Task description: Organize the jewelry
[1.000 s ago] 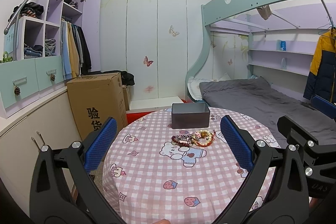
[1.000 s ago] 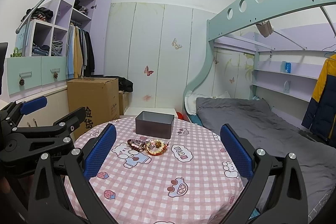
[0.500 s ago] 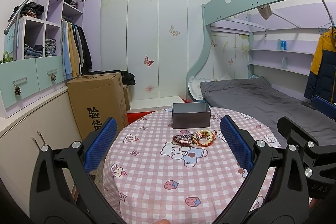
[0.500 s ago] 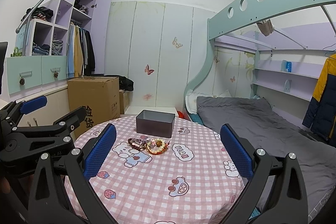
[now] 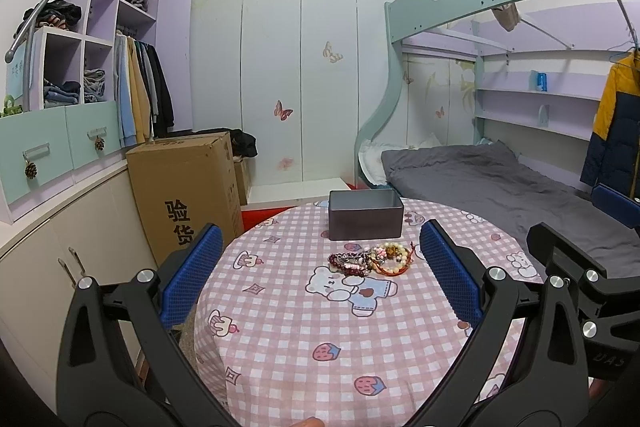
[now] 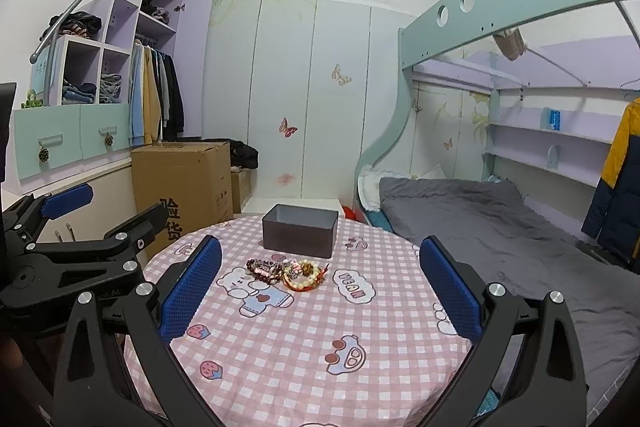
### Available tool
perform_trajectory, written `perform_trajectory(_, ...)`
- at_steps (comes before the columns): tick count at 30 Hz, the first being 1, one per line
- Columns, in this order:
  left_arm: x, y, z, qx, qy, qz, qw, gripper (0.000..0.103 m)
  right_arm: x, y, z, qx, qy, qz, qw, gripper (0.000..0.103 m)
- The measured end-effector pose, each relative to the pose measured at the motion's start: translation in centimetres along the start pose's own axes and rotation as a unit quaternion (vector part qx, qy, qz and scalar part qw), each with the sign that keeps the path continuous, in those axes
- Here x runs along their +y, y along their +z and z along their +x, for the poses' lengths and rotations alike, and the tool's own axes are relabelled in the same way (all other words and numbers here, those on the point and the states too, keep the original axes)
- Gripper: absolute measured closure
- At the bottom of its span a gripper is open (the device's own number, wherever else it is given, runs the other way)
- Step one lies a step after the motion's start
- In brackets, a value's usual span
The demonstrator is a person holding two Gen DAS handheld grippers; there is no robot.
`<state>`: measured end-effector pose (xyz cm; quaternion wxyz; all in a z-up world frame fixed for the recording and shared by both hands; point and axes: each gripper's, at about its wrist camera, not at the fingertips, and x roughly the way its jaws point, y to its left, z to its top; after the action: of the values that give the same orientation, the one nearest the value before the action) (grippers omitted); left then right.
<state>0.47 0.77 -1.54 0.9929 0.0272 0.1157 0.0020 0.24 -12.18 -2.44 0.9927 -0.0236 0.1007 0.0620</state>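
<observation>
Left claw (image 5: pixel 320 279) spread wide above table (image 5: pixel 280 339), jewelry (image 5: pixel 370 261) near box (image 5: pixel 365 215)

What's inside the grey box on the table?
The box is open-topped; only its bare far inner wall shows. Its floor is hidden by the near wall. The bracelets lie outside, on the tablecloth.

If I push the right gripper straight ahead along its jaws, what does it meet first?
Probably the bracelet pile on the checked tablecloth, a little left of the right gripper, whose jaws stand open and empty. The open grey tin box sits just behind. Depth is uncertain.
</observation>
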Motion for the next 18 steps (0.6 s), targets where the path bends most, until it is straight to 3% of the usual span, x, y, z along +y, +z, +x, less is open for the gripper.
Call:
perform_trajectory(11,0.2,-0.7,3.9,0.039,-0.001,0.011,0.9992,0.006,-0.8,-0.6,2.0,0.023,0.016,0.014,1.0,0.007)
perform_trajectory(18,2.8,-2.3,8.7,0.123,-0.029,-0.019,0.9919,0.006,-2.5,-1.1,4.9,0.061,0.022,0.033,0.997,0.007)
